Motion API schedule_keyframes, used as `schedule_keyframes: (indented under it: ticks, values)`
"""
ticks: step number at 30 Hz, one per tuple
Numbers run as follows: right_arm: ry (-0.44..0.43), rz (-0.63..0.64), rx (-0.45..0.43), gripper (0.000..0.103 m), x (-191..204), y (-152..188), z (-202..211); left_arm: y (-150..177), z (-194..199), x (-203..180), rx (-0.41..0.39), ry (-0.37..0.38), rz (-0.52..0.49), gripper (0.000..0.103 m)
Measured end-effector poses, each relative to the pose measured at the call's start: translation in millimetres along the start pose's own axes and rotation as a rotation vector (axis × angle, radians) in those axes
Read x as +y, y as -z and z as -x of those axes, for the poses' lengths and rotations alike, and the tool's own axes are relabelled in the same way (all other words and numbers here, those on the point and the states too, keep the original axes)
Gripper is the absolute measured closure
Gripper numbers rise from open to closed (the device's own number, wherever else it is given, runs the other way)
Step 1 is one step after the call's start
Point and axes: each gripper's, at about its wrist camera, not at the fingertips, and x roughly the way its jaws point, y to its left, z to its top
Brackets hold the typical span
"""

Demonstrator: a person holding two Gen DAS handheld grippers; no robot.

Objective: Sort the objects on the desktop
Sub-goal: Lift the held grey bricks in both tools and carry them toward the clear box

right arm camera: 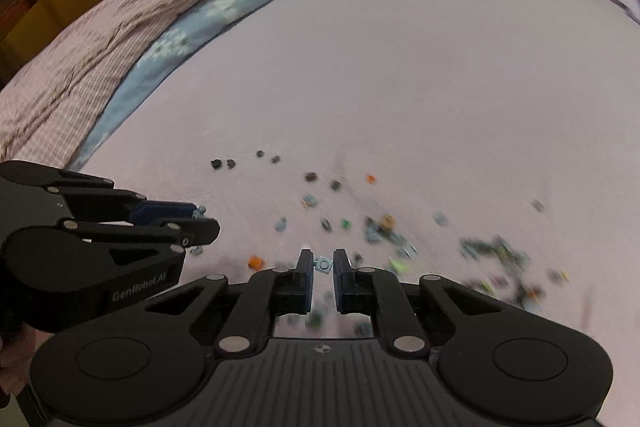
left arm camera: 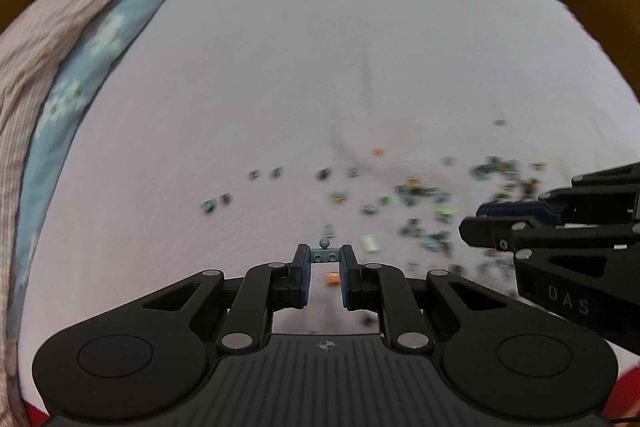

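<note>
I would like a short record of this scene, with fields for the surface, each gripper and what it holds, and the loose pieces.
surface: pale pink bed sheet
left gripper: shut on a grey brick with a ball knob, lifted off the sheet
right gripper: shut on a small grey plate, lifted off the sheet
loose pieces: many small bricks scattered on the sheet, mostly blurred
nearby piece: orange brick under the left gripper
bedding: striped pink blanket at the far left
</note>
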Motion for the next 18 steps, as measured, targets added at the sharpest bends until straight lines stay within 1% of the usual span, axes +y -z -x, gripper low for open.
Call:
schedule_keyframes:
  ticks: [6, 10, 13, 18]
  values:
    - [0.056, -0.148, -0.034, 0.092, -18, 26, 67, -9, 38, -42, -0.019, 0.076, -0.092, 0.086]
    - [0.102, -0.205, -0.080, 0.092, -32, 44, 111, -15, 62, -73, -0.052, 0.110, -0.156, 0.086]
    - [0.123, -0.240, -0.125, 0.092, -44, 59, 141, -20, 81, -101, -0.094, 0.120, -0.206, 0.086]
    - [0.132, -0.264, -0.202, 0.092, -68, 85, 186, -23, 110, -152, -0.155, 0.116, -0.243, 0.086]
